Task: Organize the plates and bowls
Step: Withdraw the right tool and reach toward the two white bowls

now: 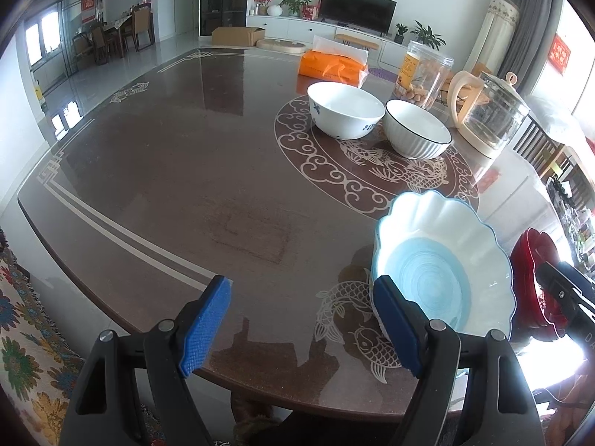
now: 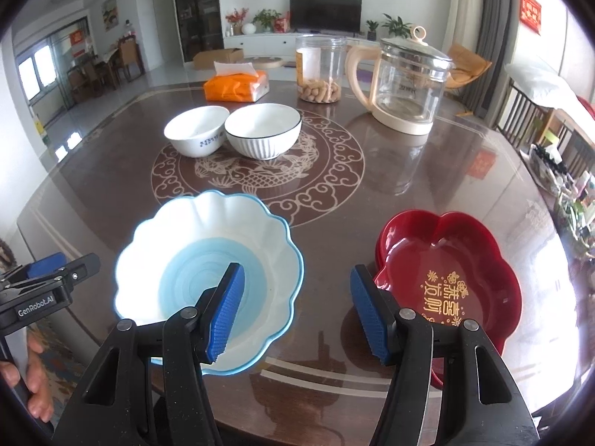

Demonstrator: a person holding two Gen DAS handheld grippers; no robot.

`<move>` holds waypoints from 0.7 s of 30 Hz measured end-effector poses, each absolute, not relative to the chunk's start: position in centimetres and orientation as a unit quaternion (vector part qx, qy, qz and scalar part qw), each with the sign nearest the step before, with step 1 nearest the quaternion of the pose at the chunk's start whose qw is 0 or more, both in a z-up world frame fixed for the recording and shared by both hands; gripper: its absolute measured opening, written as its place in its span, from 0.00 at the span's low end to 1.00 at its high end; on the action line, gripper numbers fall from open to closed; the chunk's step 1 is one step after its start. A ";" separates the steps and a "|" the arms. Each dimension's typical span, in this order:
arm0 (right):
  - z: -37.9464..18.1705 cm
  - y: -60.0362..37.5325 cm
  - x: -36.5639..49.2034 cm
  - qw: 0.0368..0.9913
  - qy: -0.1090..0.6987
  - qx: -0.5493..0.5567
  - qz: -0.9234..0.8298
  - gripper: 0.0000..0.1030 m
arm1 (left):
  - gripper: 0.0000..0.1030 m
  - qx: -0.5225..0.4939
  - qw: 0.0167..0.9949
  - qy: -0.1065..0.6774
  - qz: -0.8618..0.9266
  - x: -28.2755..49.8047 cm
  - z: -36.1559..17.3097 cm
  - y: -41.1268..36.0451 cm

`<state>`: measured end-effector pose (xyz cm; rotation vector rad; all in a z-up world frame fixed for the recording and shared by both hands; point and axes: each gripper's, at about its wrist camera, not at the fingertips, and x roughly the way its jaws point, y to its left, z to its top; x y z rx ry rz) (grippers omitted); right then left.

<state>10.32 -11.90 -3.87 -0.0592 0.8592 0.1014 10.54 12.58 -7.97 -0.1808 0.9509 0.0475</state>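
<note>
Bowls (image 2: 232, 132) near jar (image 2: 320, 70), kettle (image 2: 403, 85)

left gripper (image 2: 48, 278) black body: "GenRobot.AI"
red flower-shaped plastic plate (image 2: 446, 256): gold Chinese characters, unreadable
clear plastic jar (image 2: 319, 70) label: too small to read

A home's living room: beyond the right gripper's (image 2: 297, 312) fingers lies a dark ornamented table (image 2: 427, 186), with a television (image 2: 325, 13) on a white cabinet, potted plants and dining chairs farther off.

Left gripper (image 1: 303, 325) agape beside blue plate (image 1: 442, 264)
</note>
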 end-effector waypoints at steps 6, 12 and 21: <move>-3.1 -11.6 9.7 0.913 0.404 -0.043 0.042 0.62 | 0.76 -0.083 0.887 0.453 0.025 10.2 -7.7 12.6; -2.5 -11.2 9.4 0.917 0.394 -0.059 0.036 0.62 | 0.76 -0.083 0.885 0.457 0.025 10.0 -7.7 12.6; -2.0 -10.9 9.0 0.920 0.384 -0.073 0.030 0.63 | 0.76 -0.085 0.884 0.460 0.025 9.6 -7.7 12.6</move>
